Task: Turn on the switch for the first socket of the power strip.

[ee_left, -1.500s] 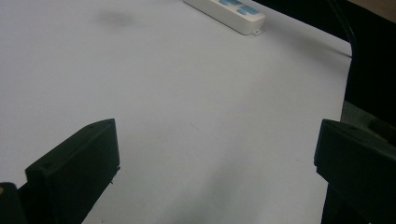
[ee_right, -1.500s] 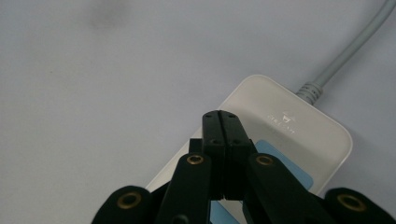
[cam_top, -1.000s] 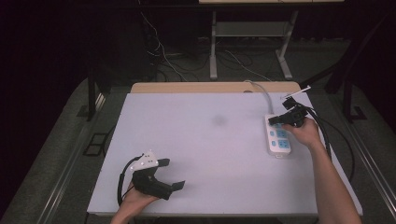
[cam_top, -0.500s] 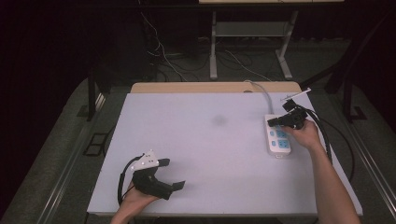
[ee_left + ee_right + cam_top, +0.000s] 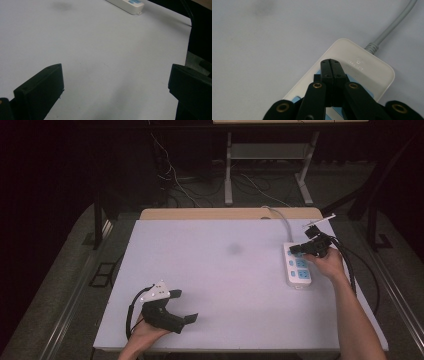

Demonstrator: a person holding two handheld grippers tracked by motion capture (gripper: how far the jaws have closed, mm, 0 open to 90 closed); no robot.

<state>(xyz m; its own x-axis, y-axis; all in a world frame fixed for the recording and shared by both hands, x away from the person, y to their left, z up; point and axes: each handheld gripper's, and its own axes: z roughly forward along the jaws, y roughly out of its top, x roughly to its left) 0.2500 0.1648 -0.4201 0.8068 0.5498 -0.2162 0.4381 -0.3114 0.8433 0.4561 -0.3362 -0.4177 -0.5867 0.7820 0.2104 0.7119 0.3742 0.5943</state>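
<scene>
A white power strip [image 5: 298, 266] with blue sockets lies at the right side of the table, its grey cord [image 5: 281, 219] running to the far edge. My right gripper [image 5: 295, 249] hovers over the strip's far end, jaws pressed together with nothing between them; in the right gripper view its shut tips [image 5: 332, 65] sit above the power strip [image 5: 364, 67] near the cord [image 5: 394, 25]. My left gripper [image 5: 186, 306] rests near the front left edge, jaws wide apart and empty. The left gripper view has the power strip [image 5: 126, 5] far off.
The white table top [image 5: 220, 270] has a faint dark smudge [image 5: 233, 248] near its middle. A wooden strip [image 5: 230, 213] borders the far edge. Black cables [image 5: 357, 270] trail from my right gripper over the right edge. Metal stand legs [image 5: 227, 175] stand on the floor behind.
My right gripper has shifted slightly toward the strip's far end. The left gripper has stayed in place.
</scene>
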